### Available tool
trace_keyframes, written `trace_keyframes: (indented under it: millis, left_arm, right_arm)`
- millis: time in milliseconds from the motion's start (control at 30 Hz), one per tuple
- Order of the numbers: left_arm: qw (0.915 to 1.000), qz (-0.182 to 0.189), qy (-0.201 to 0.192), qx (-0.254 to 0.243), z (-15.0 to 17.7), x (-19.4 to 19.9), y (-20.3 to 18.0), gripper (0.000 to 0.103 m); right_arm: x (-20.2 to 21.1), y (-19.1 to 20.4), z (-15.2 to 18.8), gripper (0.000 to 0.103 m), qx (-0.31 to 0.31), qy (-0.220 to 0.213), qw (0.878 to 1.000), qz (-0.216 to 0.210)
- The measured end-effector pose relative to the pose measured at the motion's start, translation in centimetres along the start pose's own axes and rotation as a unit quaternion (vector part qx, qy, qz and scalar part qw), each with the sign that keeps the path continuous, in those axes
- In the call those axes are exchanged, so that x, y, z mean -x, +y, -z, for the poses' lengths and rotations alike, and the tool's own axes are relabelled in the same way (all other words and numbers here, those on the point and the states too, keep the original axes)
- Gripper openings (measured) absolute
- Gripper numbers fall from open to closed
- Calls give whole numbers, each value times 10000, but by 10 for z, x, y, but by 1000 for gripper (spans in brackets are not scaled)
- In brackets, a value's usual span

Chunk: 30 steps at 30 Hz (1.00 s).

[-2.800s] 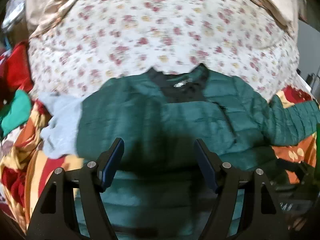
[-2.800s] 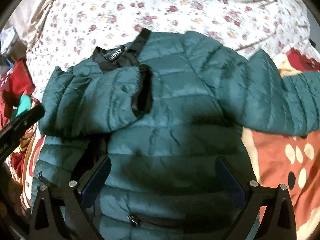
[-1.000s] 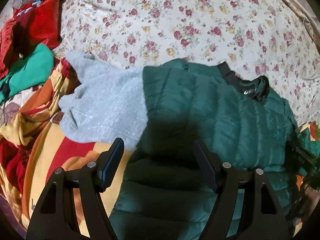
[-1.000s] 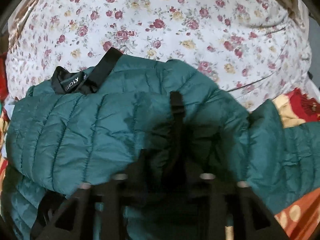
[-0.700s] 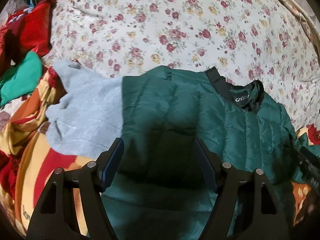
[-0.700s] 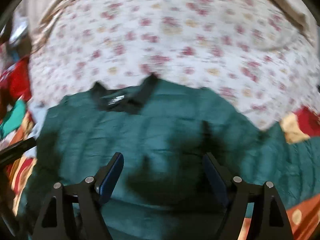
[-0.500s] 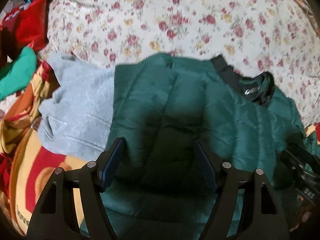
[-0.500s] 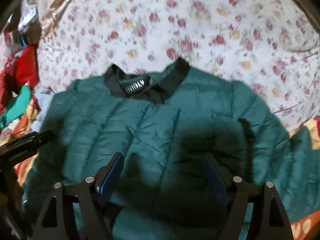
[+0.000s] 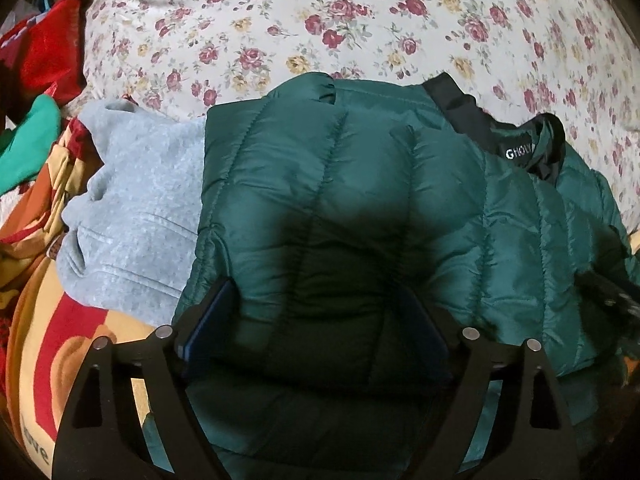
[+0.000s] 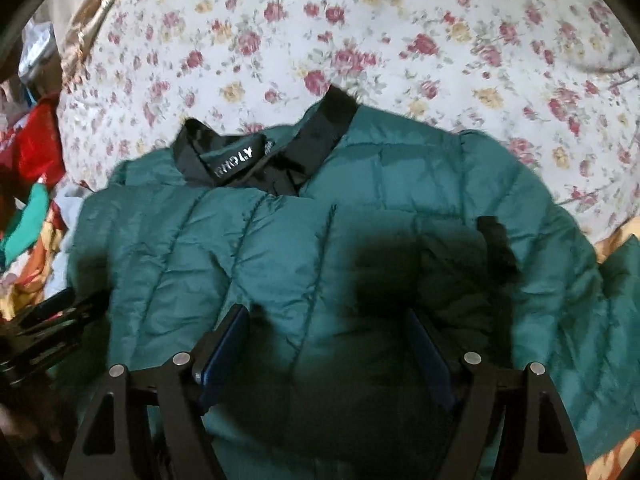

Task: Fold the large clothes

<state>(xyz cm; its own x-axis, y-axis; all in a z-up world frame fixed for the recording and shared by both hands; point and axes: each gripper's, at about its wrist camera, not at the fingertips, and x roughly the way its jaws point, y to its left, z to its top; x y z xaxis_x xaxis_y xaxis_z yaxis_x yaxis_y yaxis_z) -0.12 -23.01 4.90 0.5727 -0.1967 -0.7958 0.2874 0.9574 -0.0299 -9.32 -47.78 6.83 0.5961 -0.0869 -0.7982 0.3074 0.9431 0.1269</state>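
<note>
A dark green quilted puffer jacket [image 9: 360,200] with a black collar [image 10: 280,152] lies on a floral bedsheet [image 9: 320,20], sleeves folded across its chest to narrow it. Both grippers hang low over it. The left gripper [image 9: 316,332] has just been opening wider; the right gripper [image 10: 328,344] stands apart, gripping nothing. A grey fleece garment [image 9: 136,208] lies beside.

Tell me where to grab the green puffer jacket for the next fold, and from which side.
Grip the green puffer jacket at its near hem, coming from the near side. Both sleeves look folded over the chest already, and the black collar lies at the far end, ready to receive the fold.
</note>
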Motion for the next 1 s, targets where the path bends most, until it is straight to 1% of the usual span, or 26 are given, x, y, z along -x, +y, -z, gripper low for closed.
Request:
trace_keyframes:
  millis: [100, 167, 267, 367, 467, 533, 700, 767, 900, 1000]
  left_arm:
    - [10000, 36, -2, 4, 1, -2, 0, 90]
    - [10000, 62, 2, 11, 2, -3, 0, 93]
    - [10000, 64, 13, -16, 3, -7, -2, 98]
    - [10000, 69, -3, -39, 4, -8, -3, 101]
    - [10000, 51, -8, -66, 6, -10, -4, 102]
    - [9999, 14, 0, -100, 6, -11, -5, 102]
    - [9997, -158, -20, -177, 10, -8, -11, 102]
    - [9996, -200, -15, -192, 13, -7, -12, 102]
    - [9996, -184, 157, -135, 16, 1, -8, 102]
    - [9996, -178, 195, -80, 23, 18, -7, 102]
  right_arm:
    - [23, -8, 9, 77, -57, -120, 9999, -79]
    - [29, -13, 16, 77, -57, -129, 9999, -67]
    - [17, -18, 24, 77, -22, 88, 9999, 48]
    - [1, -24, 29, 78, -80, 233, 9997, 19]
    - [-3, -24, 33, 80, -58, 202, 9998, 64]
    - [0, -21, 34, 80, 4, 190, 9997, 134]
    - [26, -16, 35, 81, -216, 21, 9997, 91]
    - [38, -14, 37, 87, -308, -38, 9995, 38]
    - [56, -9, 43, 87, -416, -44, 9991, -31]
    - [73, -7, 49, 87, -381, -127, 9992, -31]
